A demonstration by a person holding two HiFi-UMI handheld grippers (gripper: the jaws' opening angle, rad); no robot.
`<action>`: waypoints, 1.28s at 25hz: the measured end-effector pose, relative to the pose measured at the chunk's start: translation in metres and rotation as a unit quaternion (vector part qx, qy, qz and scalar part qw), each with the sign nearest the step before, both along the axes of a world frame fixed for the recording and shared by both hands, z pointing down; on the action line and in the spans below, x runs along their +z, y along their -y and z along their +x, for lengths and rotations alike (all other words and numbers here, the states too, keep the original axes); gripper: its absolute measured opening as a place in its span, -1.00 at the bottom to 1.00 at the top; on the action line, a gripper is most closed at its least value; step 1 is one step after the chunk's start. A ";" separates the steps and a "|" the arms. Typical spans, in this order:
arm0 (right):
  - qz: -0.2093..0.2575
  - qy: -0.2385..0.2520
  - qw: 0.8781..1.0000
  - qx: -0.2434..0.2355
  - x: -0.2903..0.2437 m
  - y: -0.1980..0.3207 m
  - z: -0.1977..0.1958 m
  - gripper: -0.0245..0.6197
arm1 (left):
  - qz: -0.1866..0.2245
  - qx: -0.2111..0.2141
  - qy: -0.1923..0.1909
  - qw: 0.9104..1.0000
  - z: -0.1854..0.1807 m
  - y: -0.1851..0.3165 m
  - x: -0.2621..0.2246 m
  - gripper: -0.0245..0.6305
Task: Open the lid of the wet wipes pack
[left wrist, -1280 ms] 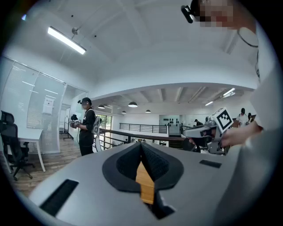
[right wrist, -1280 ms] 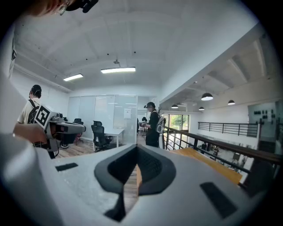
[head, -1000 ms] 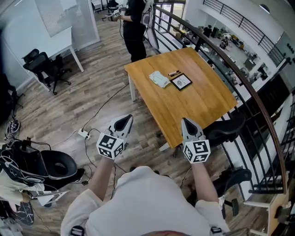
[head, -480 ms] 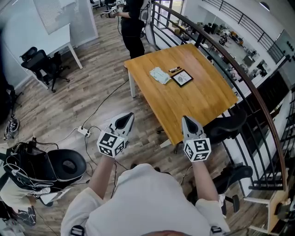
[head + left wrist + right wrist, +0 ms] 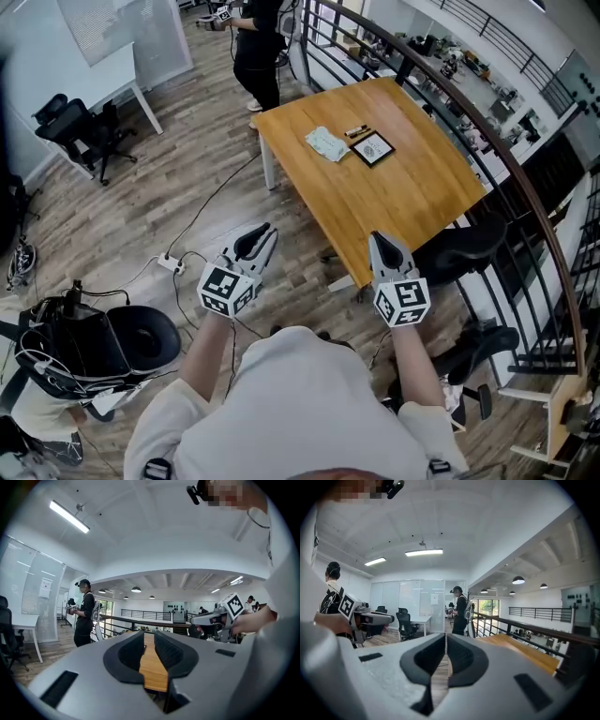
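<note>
Pack of wet wipes (image 5: 326, 143) lies flat near the far edge of the wooden table (image 5: 412, 202), just beside a black frame (image 5: 372, 148). Short of the near corner, the left gripper (image 5: 266, 231) has just been opening, with nothing between its jaws. The right gripper (image 5: 377, 241) is clenched and empty.

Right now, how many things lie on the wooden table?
3: the wipes pack, a black-framed square to its right, and a small dark item just beyond them. Nothing looks hidden.
</note>
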State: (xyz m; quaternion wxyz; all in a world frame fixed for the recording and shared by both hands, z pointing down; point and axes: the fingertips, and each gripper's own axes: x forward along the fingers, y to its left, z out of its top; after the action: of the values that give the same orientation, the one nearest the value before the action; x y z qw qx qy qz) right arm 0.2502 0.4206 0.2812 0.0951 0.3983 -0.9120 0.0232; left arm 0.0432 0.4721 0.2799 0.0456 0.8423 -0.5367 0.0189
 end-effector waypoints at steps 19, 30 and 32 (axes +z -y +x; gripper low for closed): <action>-0.011 -0.001 1.000 0.005 0.021 -0.011 -0.034 -0.75 | -0.018 0.045 0.011 0.999 -0.026 -0.001 0.024 -0.24; -0.020 -0.004 1.000 -0.020 0.040 0.054 -0.030 -0.75 | -0.030 0.031 0.018 0.999 -0.014 0.051 0.037 -0.22; -0.019 -0.006 0.999 -0.027 0.042 0.074 -0.031 -0.75 | -0.031 0.028 0.018 0.999 -0.011 0.071 0.038 -0.22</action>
State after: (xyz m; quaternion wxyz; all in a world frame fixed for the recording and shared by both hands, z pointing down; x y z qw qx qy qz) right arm 0.2194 0.3469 0.3236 0.1091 0.3717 -0.9212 0.0356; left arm 0.0321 0.4013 0.3174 0.0613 0.8548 -0.5126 0.0521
